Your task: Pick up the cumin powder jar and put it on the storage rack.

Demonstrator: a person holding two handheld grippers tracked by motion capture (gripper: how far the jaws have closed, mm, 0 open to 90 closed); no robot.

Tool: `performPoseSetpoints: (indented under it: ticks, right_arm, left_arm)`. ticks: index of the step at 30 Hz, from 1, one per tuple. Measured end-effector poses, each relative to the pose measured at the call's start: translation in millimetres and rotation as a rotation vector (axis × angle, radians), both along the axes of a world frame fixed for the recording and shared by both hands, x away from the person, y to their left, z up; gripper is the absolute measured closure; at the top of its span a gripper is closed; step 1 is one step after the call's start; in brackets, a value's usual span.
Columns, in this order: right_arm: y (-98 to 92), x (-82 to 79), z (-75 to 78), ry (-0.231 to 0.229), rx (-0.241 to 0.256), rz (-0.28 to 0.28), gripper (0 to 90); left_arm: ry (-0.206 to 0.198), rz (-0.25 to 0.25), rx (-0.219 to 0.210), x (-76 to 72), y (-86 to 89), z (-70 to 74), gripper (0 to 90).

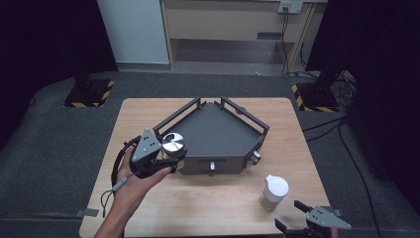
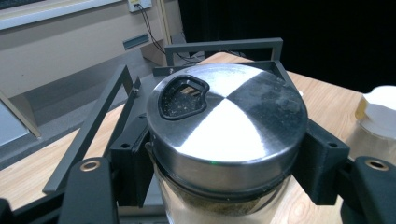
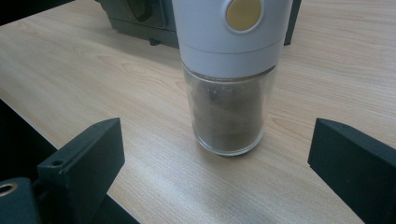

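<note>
The left tool [image 1: 171,157] clamps a steel-lidded jar [image 1: 174,144] at the grey tray's [image 1: 218,130] nine o'clock edge. The right tool [image 1: 292,215], jaws wide, sits at five o'clock of the white-capped grinder [image 1: 273,192] on the worktop [image 1: 208,203].

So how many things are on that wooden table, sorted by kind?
Spice jars: 2, a steel-lidded jar held in the left gripper and a white-capped grinder standing before the open right gripper.
Dark racks: 1.
Total: 3.

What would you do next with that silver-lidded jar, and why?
Probably carry it forward over the rail and set it in the tray. The left tongs are shut on the jar, held at the tray's near-left corner, and the tray floor looks bare.
</note>
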State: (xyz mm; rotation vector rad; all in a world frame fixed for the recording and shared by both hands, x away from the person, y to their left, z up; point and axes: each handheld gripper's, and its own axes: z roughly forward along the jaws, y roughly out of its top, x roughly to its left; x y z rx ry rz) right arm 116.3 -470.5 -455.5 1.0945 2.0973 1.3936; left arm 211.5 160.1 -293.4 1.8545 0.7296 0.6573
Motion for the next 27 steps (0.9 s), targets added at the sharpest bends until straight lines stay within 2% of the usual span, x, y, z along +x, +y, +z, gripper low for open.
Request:
performPoseSetpoints:
  ticks: [7, 10, 15, 27]
  right_arm:
    - [0.3, 0.5, -0.2, 0.0, 0.0, 0.003, 4.1]
    - [0.7, 0.5, -0.2, 0.0, 0.0, 0.004, 4.1]
    - [1.0, 0.5, -0.2, 0.002, 0.004, 0.006, 4.1]
    - [-0.1, 0.8, -0.4, 0.002, 0.008, 0.004, 4.0]
  left_arm:
    - [-0.008, -0.004, 0.004, 11.5, -5.0, 3.0, 30.8]
    - [-0.01, 0.0, -0.011, 17.0, -5.3, 3.3, 30.8]
    - [-0.014, 0.0, 0.002, 25.7, -8.2, 5.2, 30.8]
    - [-0.02, 0.006, 0.002, 41.3, -12.6, 3.2, 30.8]
